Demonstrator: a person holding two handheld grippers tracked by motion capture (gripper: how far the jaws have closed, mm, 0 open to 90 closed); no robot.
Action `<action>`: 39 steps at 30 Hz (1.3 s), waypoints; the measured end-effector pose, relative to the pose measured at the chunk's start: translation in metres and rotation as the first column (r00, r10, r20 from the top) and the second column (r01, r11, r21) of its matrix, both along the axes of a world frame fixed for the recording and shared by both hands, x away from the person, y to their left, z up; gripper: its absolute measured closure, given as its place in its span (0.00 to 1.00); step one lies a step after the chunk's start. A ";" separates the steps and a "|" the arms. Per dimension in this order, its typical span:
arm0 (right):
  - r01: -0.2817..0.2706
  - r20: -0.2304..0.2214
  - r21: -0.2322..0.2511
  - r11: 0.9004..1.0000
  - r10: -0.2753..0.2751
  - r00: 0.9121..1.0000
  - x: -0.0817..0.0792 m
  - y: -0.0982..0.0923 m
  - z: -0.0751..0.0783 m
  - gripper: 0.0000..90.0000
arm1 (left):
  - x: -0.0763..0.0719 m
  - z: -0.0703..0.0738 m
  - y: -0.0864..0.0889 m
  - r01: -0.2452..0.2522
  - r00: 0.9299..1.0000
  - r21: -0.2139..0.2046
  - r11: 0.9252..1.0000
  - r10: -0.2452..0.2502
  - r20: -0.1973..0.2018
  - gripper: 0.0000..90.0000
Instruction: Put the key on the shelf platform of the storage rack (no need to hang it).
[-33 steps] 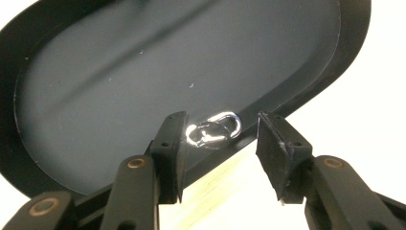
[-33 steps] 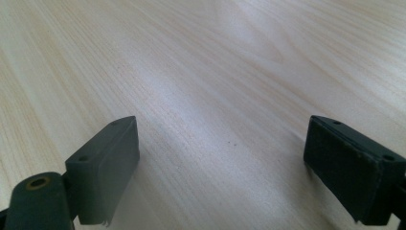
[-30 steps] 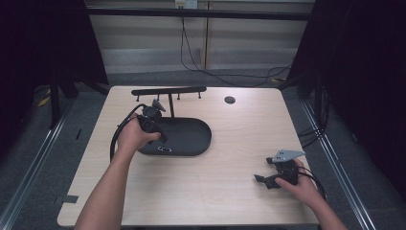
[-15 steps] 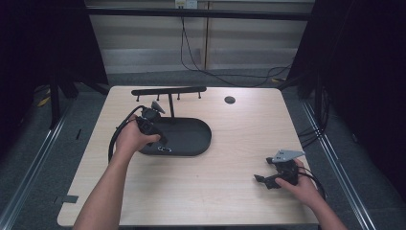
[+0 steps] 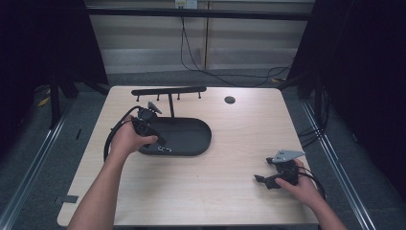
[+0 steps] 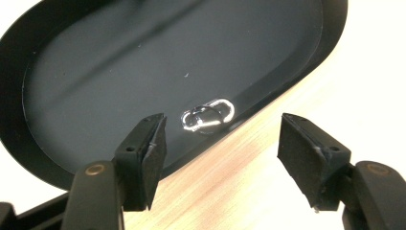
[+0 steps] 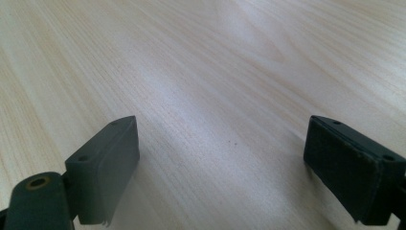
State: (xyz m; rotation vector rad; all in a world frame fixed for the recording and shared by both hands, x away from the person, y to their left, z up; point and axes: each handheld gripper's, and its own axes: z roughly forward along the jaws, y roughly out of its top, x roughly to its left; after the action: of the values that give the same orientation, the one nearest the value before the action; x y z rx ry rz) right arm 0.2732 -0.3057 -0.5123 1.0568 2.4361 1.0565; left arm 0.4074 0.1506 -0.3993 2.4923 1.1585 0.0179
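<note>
Left gripper [image 6: 218,143] is hovering w/ jaws just opening wide, nothing between; small metal clip [image 6: 208,115] is lying in black oval tray [image 6: 57,76] near its rim; prob. best dropping straight over clip, closing slowly. Right gripper [image 5: 266,181] is resting wide open on pale wood table [image 5: 230,201]; dark curtains around.

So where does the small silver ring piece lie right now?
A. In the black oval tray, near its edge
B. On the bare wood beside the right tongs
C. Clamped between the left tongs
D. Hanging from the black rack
A: the left gripper view shows the silver ring piece lying inside the black oval tray near its rim, beyond the open left tongs.
</note>
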 end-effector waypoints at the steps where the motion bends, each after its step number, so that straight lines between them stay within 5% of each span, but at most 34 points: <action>1: 0.000 0.000 0.000 1.000 0.000 1.000 0.000 0.000 0.000 0.13 | -0.001 -0.001 0.000 -0.003 1.000 -0.002 1.000 0.003 0.007 0.36; 39: 0.000 0.000 0.000 1.000 0.000 1.000 0.000 0.000 0.000 0.13 | -0.030 -0.009 0.038 -0.002 0.999 -0.045 0.999 0.005 0.051 0.25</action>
State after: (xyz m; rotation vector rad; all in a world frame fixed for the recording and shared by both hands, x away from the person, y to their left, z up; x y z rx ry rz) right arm 0.2732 -0.3057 -0.5122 1.0567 2.4363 1.0563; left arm 0.3773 0.1885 -0.4085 2.4360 1.1301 0.0553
